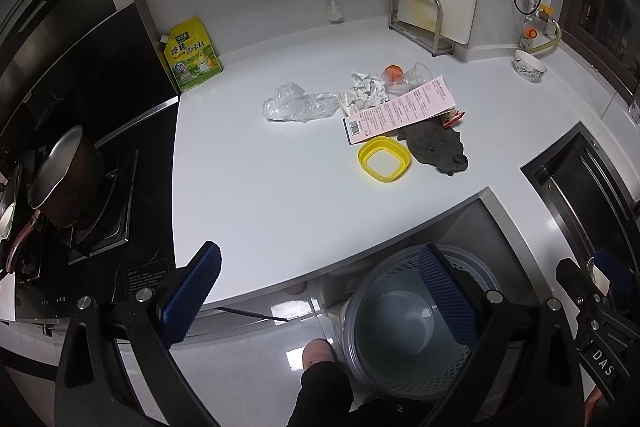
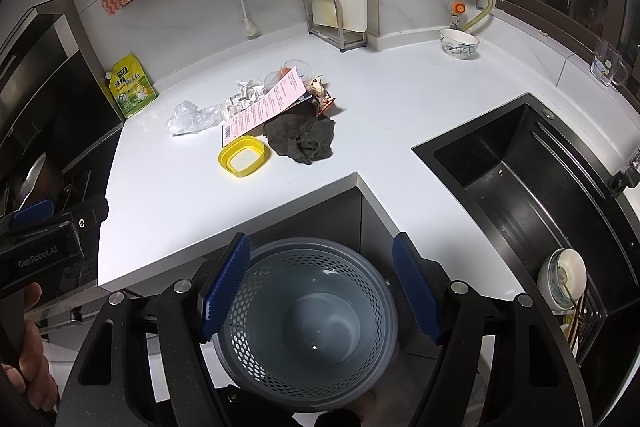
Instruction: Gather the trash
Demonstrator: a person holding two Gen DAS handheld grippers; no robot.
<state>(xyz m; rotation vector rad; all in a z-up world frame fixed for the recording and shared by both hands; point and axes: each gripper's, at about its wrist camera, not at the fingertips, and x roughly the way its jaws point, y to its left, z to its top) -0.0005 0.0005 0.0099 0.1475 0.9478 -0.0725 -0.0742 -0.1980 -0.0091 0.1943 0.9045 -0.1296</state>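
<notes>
Trash lies in a cluster on the white counter (image 1: 248, 187): a clear plastic bag (image 1: 298, 103), crumpled white paper (image 1: 364, 93), a pink receipt (image 1: 400, 109), a yellow lid (image 1: 384, 159), a dark grey rag (image 1: 438, 147), a clear cup with orange scraps (image 1: 404, 75) and a red wrapper (image 1: 454, 118). A grey mesh waste bin (image 2: 308, 323) stands on the floor below the counter edge, with nothing in it. My left gripper (image 1: 324, 287) is open, near the counter's front edge. My right gripper (image 2: 320, 283) is open above the bin, holding nothing.
A stove with a pot (image 1: 64, 179) is at the left, beside a yellow seasoning pouch (image 1: 194, 55). A black sink (image 2: 532, 187) with dishes is at the right. A bowl (image 2: 459, 43), a glass mug (image 2: 608, 63) and a cutting board rack (image 2: 336, 23) stand at the back.
</notes>
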